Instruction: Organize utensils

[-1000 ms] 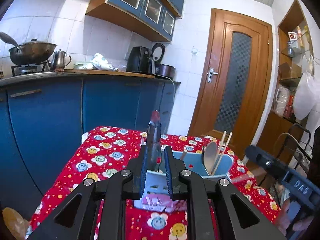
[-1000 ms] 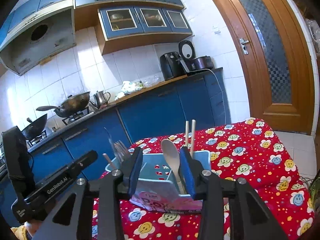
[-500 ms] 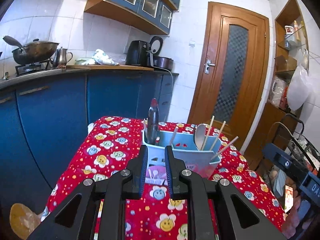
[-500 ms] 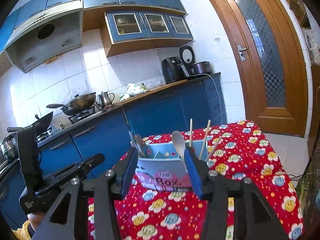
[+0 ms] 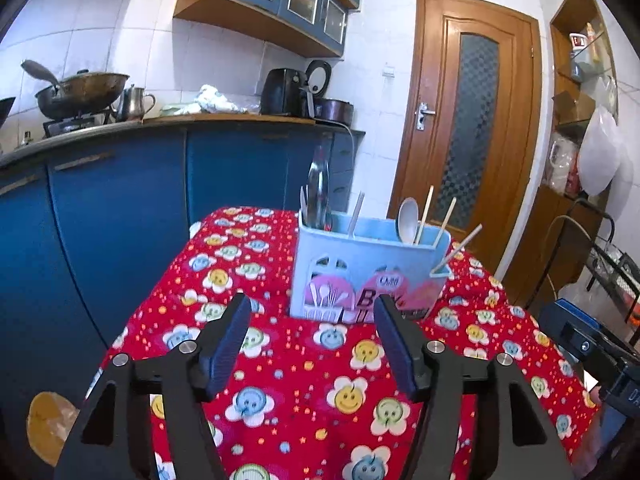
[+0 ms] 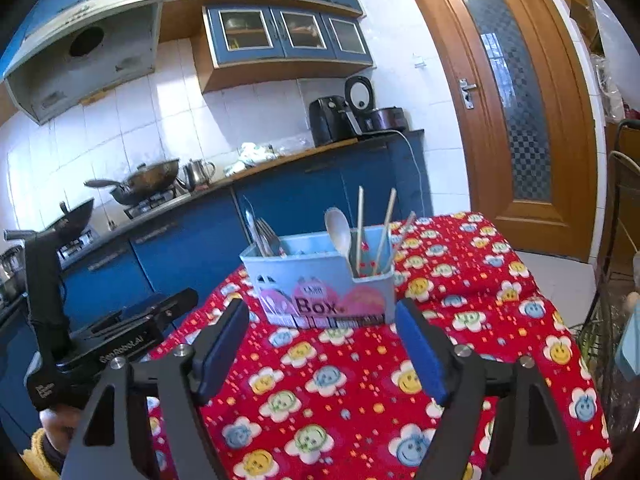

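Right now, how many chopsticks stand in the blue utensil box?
4 chopsticks in the blue utensil box: one near its middle, two upright beside the white spoon, one leaning over the right corner. Others may hide inside.

The lower ends of the chopsticks point(image 6: 360, 227), the white spoon point(image 6: 338, 232) and the metal cutlery point(image 6: 262, 234) are hidden inside the blue utensil box point(image 6: 320, 286), so how they sit in its compartments cannot be told. The box's printed label is partly covered by the right finger of the left tongs point(image 5: 312, 322) in the left view. The tabletop point(image 5: 280, 360) is cut off at the bottom edge, its near pattern blurred.
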Motion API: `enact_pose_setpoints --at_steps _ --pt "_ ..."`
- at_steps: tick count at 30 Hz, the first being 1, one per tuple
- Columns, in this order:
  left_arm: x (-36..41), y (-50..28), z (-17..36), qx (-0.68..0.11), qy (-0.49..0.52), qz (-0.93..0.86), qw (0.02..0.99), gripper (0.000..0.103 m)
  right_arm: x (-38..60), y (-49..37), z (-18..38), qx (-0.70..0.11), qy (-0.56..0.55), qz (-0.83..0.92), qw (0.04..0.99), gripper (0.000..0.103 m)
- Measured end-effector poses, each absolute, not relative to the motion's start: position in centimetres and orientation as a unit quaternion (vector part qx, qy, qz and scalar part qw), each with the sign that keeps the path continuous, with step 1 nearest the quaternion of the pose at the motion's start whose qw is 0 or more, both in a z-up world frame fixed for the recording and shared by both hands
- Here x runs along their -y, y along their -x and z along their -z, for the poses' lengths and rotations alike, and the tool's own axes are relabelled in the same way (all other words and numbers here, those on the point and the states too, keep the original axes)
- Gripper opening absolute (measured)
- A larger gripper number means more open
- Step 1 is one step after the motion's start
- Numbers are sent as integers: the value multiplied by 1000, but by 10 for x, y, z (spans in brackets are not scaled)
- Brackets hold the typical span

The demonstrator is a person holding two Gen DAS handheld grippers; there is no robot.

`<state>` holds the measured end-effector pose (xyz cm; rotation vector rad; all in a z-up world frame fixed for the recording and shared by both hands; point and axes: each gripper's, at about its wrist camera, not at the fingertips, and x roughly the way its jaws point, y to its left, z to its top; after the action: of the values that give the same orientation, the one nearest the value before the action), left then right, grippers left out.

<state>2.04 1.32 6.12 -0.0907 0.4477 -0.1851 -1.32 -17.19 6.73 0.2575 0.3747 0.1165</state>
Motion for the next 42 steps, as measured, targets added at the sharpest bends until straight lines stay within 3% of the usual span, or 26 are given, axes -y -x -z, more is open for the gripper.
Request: enact_pose_setpoints --at_steps 8,42 --pt "-11 -19 -41 -220 34 78 972 67 176 14 -41 -198 -124 -34 972 95" --pt "-11 -25 -17 -243 38 58 968 67 174 11 -11 -209 -101 3 973 99"
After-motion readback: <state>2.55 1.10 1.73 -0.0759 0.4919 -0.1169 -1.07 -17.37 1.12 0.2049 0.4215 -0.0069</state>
